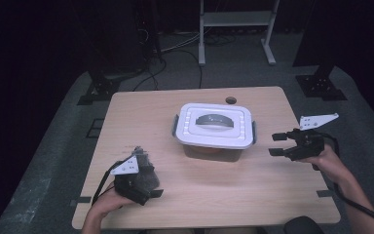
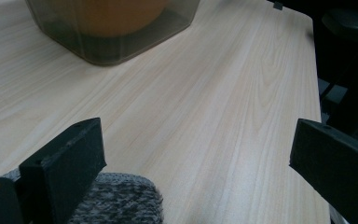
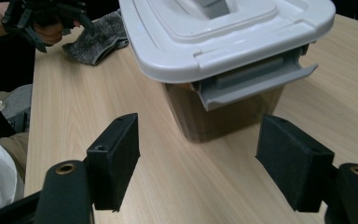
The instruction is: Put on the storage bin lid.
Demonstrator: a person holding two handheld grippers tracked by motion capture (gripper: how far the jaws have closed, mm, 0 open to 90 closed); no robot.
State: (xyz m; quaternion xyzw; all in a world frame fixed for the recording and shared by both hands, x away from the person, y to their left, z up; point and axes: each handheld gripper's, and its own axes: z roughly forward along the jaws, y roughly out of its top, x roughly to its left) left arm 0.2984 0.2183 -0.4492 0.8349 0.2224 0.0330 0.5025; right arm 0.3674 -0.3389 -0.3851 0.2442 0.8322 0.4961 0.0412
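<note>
Roughly centre, toward the far edge of the wooden table [image 1: 214, 185], sits the lidded container [image 1: 214, 127]: white lid with a grey handle, grey side latches, smoky clear body with something orange inside. A cable hole [image 1: 231, 100] lies just behind it near the far edge. Bare tabletop stretches in front of the box to the near edge, and on both of its sides.

Right gripper [image 1: 276, 145] is at the box's right side, near the table's right edge, jaws pointing left at the box and level, set wide with nothing between them. In the right gripper view the grey side latch [image 3: 256, 79] hangs flipped out ahead of the jaws, apart from them.

Left gripper [image 1: 148, 187] sits low near the front-left corner, hand wrapped under it, on or just over a grey knitted cloth [image 2: 121, 200]. Its jaws stand wide, empty between, aimed across bare wood with the box's lower corner well ahead.
</note>
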